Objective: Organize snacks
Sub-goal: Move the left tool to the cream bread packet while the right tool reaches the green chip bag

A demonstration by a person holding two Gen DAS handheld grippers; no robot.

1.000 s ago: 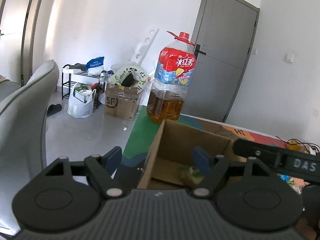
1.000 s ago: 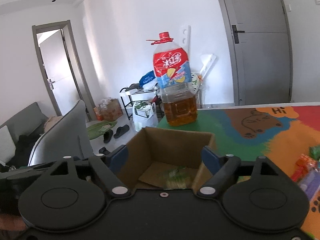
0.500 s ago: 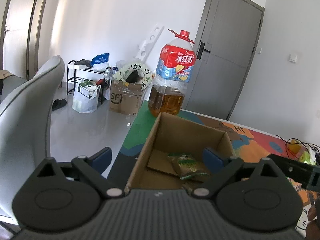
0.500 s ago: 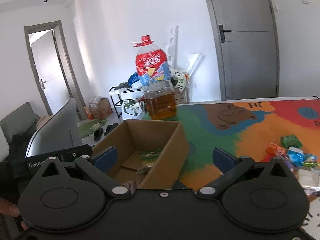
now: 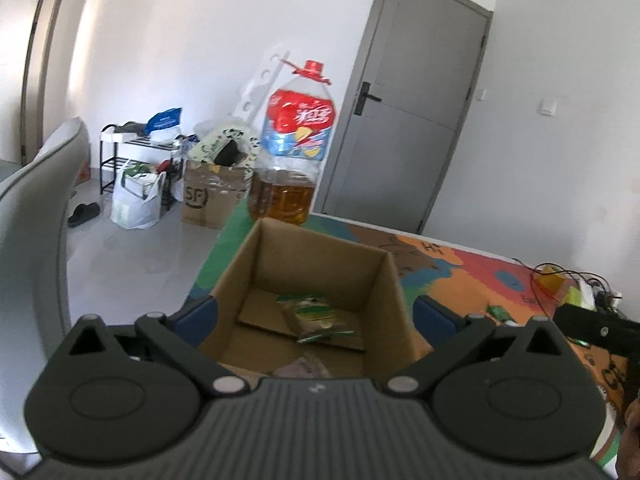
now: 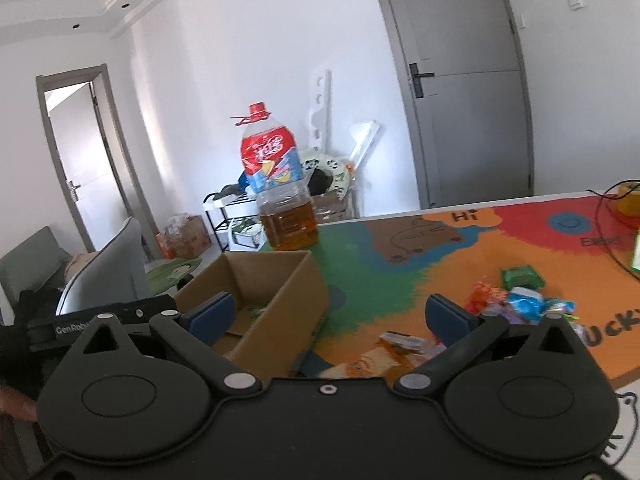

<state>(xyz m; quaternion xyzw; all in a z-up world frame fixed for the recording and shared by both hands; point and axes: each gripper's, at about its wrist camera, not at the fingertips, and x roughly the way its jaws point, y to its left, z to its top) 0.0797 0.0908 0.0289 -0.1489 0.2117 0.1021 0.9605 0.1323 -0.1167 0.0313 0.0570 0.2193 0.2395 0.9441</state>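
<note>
Right gripper [image 6: 328, 314] has just been opening and gapes wide, nothing between its jaws — the loose snack pile [image 6: 516, 308] lies just ahead and to its right on the mat. Left gripper [image 5: 314, 312], likewise just opened and empty, straddles the cardboard box [image 5: 384, 280] holding packets already — so the right hand is nearer.

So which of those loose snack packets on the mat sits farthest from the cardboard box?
The green packet, lying alone toward the mat's far side. The others, such as the orange packet and blue packet, are bunched closer to the cardboard box.
</note>
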